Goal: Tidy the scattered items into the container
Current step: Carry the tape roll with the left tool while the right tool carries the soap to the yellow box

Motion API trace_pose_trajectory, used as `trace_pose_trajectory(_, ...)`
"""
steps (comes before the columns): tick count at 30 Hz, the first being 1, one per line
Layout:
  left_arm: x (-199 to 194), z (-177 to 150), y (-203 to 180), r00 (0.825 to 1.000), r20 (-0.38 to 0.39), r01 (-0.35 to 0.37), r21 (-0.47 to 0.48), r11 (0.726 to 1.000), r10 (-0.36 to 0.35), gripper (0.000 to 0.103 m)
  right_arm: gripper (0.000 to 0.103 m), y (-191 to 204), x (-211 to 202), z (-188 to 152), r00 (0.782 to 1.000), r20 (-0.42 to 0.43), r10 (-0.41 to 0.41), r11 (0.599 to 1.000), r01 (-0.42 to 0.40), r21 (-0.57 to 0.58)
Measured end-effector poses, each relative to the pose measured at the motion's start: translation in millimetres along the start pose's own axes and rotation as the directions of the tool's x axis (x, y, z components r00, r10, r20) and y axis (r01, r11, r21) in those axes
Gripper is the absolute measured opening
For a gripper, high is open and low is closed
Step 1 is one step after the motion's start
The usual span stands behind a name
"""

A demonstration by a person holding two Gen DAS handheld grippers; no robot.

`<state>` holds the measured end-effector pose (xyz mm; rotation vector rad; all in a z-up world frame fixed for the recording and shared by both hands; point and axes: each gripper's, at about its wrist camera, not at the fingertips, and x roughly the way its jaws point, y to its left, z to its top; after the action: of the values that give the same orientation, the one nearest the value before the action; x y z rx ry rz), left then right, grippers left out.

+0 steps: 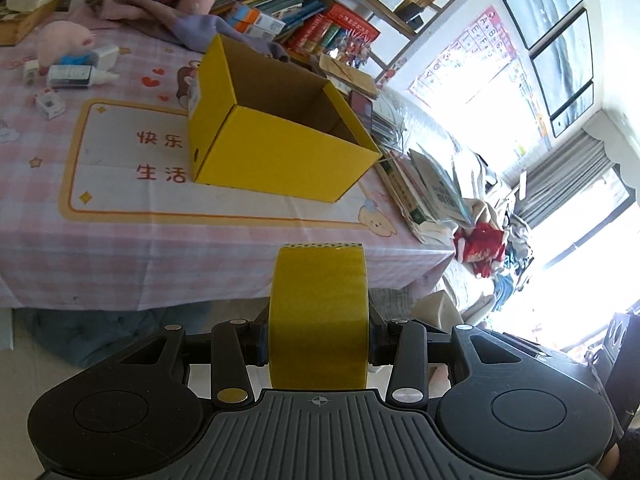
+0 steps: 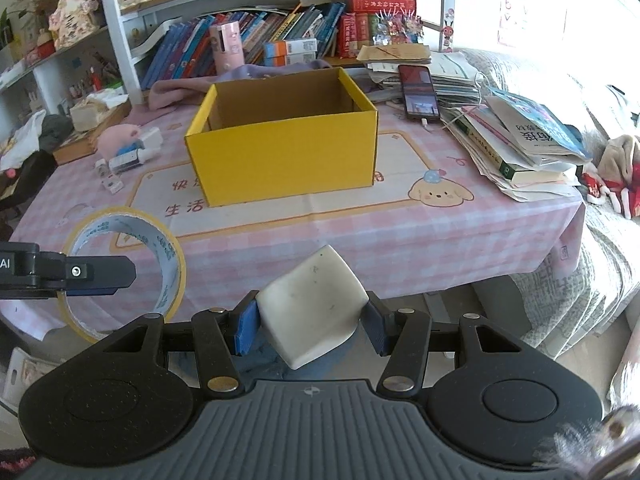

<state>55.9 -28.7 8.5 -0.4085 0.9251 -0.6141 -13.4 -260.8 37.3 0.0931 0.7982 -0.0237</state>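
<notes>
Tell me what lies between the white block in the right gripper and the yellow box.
Only bare pink checked tablecloth, in the right wrist view, lies between the white block and yellow box.

Yellow box (image 2: 288,160), yellow tape roll (image 1: 318,316), white block (image 2: 312,304), pink checked tablecloth (image 2: 400,236).

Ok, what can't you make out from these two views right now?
- Box floor: both views, hidden by its own walls.
- Left gripper fingertips: left view, covered by the tape roll.
- Small items beside the pink plush: too small to identify.
</notes>
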Motion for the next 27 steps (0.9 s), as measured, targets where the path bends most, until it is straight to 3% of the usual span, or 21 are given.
trace_pose_trajectory(9, 11.8, 27.8, 1.6, 0.999, 0.033, -0.002, 0.023, 1.0, 0.002, 0.04, 0.051, -2.8, 26.0, 27.4, 1.0, -0.004, 0.024, 0.999, -0.024, -0.026)
trace_pose_trajectory(17, 22.7, 58.3, -11.3, 0.997, 0.069, 0.007, 0.121, 0.993, -0.016, 0.04, 0.051, -6.2, 44.0, 52.8, 0.999, 0.025, 0.028, 0.998, -0.026, -0.057)
trace_pose_trajectory(22, 22.5, 95.2, -23.5, 0.988, 0.151, -0.009, 0.217, 0.976, -0.024, 0.04, 0.051, -16.3, 50.3, 88.6, 0.995, 0.095, 0.027, 0.997, -0.02, -0.074)
trace_pose_trajectory(27, 35.8, 140.2, -32.9, 0.978, 0.206, -0.028, 0.242, 0.97, -0.023, 0.04, 0.051, -30.1, 63.1, 138.3, 0.984, 0.168, 0.05, 0.993, -0.031, -0.118)
